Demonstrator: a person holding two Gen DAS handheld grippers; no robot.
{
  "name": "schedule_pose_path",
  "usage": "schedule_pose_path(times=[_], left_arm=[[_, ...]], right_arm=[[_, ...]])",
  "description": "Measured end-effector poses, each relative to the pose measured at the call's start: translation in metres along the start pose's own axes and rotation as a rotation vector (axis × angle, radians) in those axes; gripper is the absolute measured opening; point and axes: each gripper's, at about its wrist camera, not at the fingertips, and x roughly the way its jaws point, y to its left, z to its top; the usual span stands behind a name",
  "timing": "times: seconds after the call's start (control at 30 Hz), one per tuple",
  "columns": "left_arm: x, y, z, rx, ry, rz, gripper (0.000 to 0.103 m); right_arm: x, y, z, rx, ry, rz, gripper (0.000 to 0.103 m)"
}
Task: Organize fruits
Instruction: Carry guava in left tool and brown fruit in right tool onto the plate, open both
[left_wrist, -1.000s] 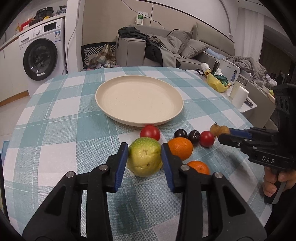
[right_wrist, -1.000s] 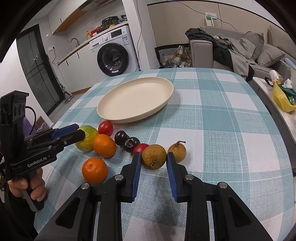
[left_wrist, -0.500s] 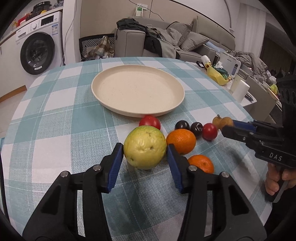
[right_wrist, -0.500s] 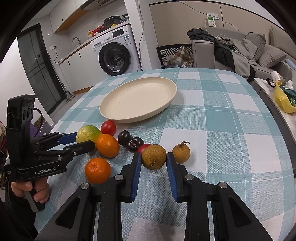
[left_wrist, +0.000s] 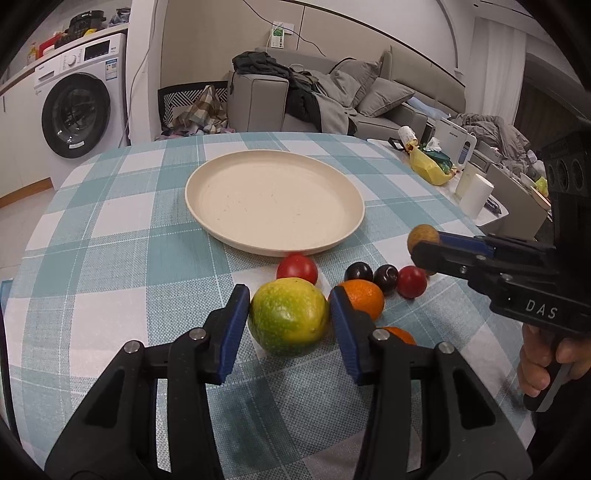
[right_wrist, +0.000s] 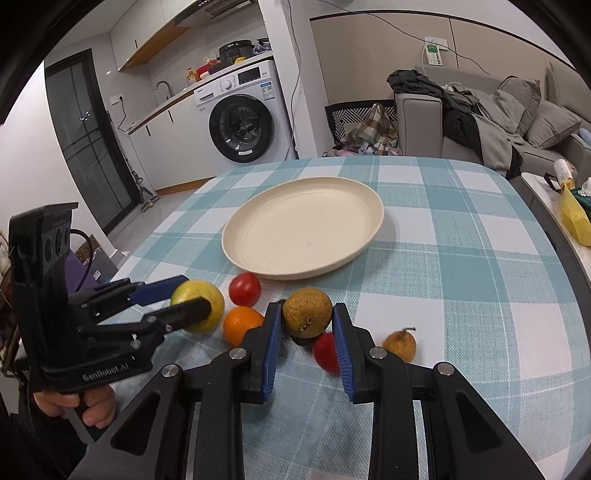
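1. Table (left_wrist: 92, 258), teal-and-white check cloth, takes up most of both views.
2. Cream plate (left_wrist: 275, 201) sits on the cloth at 12 o'clock from the fruit cluster; nothing on it.
3. Left gripper (left_wrist: 290, 321): blue pads against both sides of the green-yellow guava (left_wrist: 288, 317); jaws have just been closing on it. Whether the fruit is off the cloth, cannot tell.
4. Right gripper (right_wrist: 306, 328): pinching a brown russet pear (right_wrist: 307, 312), held above the cloth, stem end facing the camera.
5. Orange (left_wrist: 364, 299) at 3 o'clock of the guava, just beside it; second orange (left_wrist: 400, 334) half hidden behind the left gripper's finger.
6. Red tomato (left_wrist: 297, 268) between guava and plate rim.
7. Two dark plums (left_wrist: 373, 275) and a small red fruit (left_wrist: 412, 281) in a row at 2 o'clock of the guava.
8. Small brown pear (right_wrist: 399, 345) lying on the cloth at 3 o'clock of the right gripper.
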Motion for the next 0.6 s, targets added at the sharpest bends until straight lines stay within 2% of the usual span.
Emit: schedule_pose_path(times=[0.23,0.33,0.6], left_arm=[[0.004,-0.001,-0.004,0.02,0.012,0.01,0.041],[0.018,-0.005,-0.008,0.036,0.087,-0.007,0.046],[0.015,-0.001,-0.006,0.014,0.058,-0.002,0.045]], right_arm=[[0.008,0.013,0.008,-0.016,0.003,0.014,0.029],[0.01,0.015,0.01,-0.021,0.007,0.015,0.029],[0.013,0.013,0.013,-0.017,0.013,0.013,0.029]])
